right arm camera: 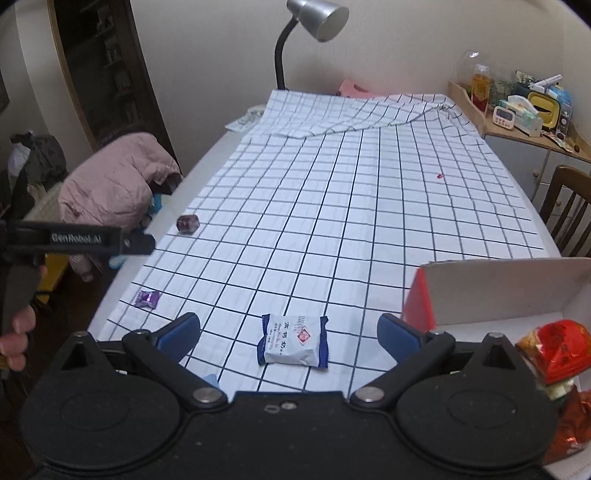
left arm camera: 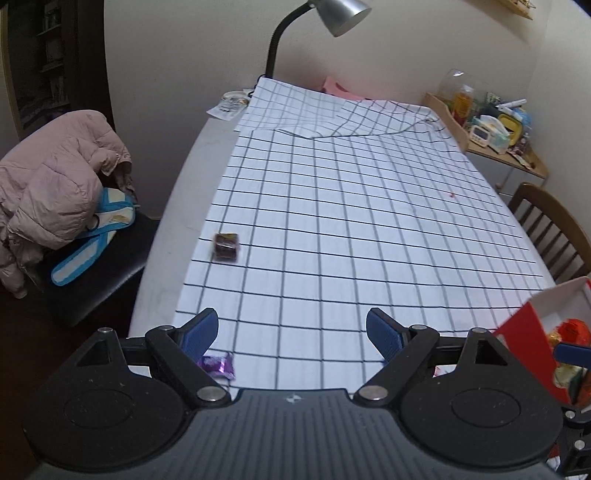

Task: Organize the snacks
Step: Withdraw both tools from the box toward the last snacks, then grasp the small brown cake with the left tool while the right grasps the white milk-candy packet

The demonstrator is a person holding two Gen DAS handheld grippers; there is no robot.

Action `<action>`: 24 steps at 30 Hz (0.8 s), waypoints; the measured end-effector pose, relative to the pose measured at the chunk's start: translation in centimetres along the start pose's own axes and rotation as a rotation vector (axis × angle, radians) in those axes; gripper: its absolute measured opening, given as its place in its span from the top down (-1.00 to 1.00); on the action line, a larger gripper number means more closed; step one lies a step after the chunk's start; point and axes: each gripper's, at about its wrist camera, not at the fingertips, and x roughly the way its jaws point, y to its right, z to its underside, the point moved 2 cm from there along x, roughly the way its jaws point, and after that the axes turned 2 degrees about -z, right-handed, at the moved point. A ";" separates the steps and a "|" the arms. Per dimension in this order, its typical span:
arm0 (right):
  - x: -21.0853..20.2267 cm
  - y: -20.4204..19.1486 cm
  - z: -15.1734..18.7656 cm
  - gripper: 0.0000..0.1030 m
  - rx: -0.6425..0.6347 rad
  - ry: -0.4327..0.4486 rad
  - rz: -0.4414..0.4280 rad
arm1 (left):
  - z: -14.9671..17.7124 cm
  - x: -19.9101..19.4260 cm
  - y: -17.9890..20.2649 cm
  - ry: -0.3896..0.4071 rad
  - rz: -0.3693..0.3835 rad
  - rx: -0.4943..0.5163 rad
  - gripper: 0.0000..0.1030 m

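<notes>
I am in a home: a pink coat [right arm camera: 114, 184] on a chair, a lamp [right arm camera: 317, 18], a checked tablecloth [right arm camera: 332, 221].

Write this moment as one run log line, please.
left gripper: open, empty | right gripper: open, over white packet | box: holds red snacks

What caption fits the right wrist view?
Open right tool poised over a white snack packet on the checked tablecloth, red box alongside.

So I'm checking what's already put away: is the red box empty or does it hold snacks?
Not empty: the red box holds red and orange wrapped snacks at its near end.
</notes>
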 end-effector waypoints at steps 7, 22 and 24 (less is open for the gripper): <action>3.9 -0.7 -0.4 -0.98 0.008 -0.053 0.024 | -2.0 3.9 -2.5 -0.017 -0.049 0.002 -0.70; 11.4 -0.6 1.9 -0.94 0.018 -0.192 0.126 | -4.8 13.3 -5.8 -0.085 -0.081 0.003 -0.70; 11.8 -0.6 2.2 -0.93 0.014 -0.204 0.135 | -4.9 14.5 -6.0 -0.102 -0.088 -0.004 -0.70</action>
